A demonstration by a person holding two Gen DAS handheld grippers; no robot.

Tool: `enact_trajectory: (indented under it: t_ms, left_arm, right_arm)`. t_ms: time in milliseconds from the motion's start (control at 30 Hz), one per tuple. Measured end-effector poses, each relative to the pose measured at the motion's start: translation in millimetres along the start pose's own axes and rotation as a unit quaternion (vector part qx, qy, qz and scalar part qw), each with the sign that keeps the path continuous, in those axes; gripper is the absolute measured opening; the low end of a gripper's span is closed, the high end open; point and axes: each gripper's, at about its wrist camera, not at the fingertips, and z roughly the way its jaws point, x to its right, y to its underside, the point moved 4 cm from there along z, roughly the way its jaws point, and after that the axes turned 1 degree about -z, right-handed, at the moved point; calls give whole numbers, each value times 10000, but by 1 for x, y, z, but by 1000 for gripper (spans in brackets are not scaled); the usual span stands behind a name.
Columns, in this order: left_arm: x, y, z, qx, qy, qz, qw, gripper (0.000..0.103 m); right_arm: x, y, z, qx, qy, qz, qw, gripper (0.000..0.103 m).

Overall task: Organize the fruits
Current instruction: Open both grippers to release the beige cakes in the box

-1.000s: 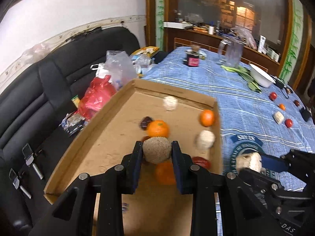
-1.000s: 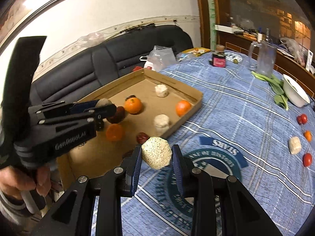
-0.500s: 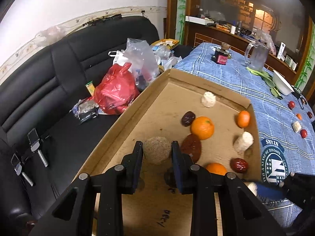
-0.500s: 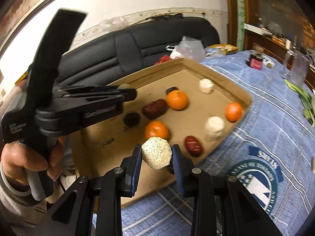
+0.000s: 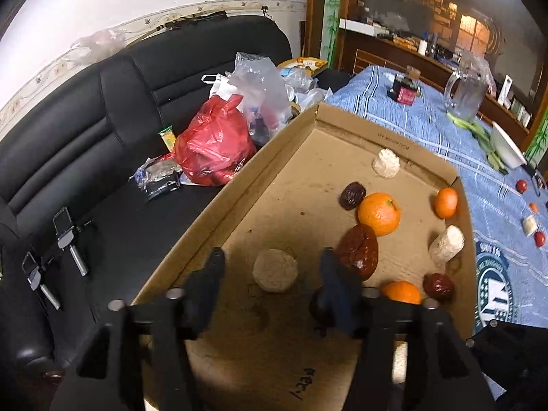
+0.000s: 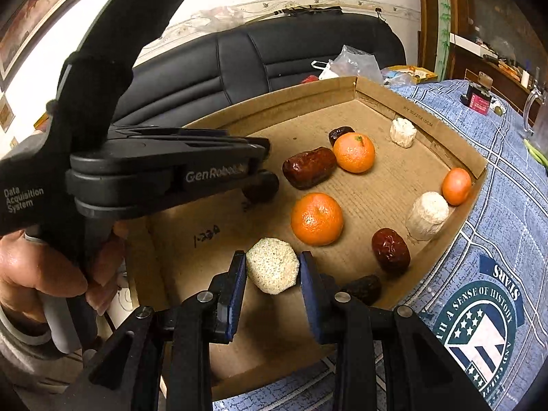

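A shallow cardboard box [image 5: 267, 157] [image 6: 370, 92] lies on the table's left edge and holds oranges [image 5: 379, 214] [image 6: 316, 218], dark red dates [image 5: 359, 250] [image 6: 309, 167] and pale speckled chunks [image 5: 386, 163]. My left gripper [image 5: 272, 263] is open over the box's near left part; a pale speckled chunk [image 5: 275, 270] lies free on the box floor between its fingers. My right gripper [image 6: 273, 267] is shut on another pale speckled chunk [image 6: 272, 265], held above the box's near edge. The left gripper's body [image 6: 154, 171] shows in the right wrist view.
A black sofa [image 5: 85, 130] with a red bag [image 5: 214, 147] and clear plastic bags [image 5: 260, 85] lies left of the box. The blue tablecloth [image 5: 421, 126] carries a jar [image 5: 406, 90], a glass pitcher [image 5: 467, 89], a white bowl [image 5: 508, 145] and small loose fruits [image 5: 521, 185].
My left gripper has opened and let its speckled chunk rest on the box floor. My right gripper has carried its chunk leftwards, over the box's near edge.
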Motion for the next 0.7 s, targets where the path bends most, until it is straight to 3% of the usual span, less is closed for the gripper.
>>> enact_trajectory:
  t_ms: [300,433,700]
  left_arm:
    - [14,-5,-25,411,-74,36,9991,80]
    - [34,-8,-40,607,40,211,9979,82]
    - [109,0,-50,528,781,603,9937,84]
  right_arm:
    - [13,1,-38,414,57,235,9989,53]
    - [32,7,-59,617,253,447,9968,60]
    - [94,39,-104,771,855,1027,9880,61]
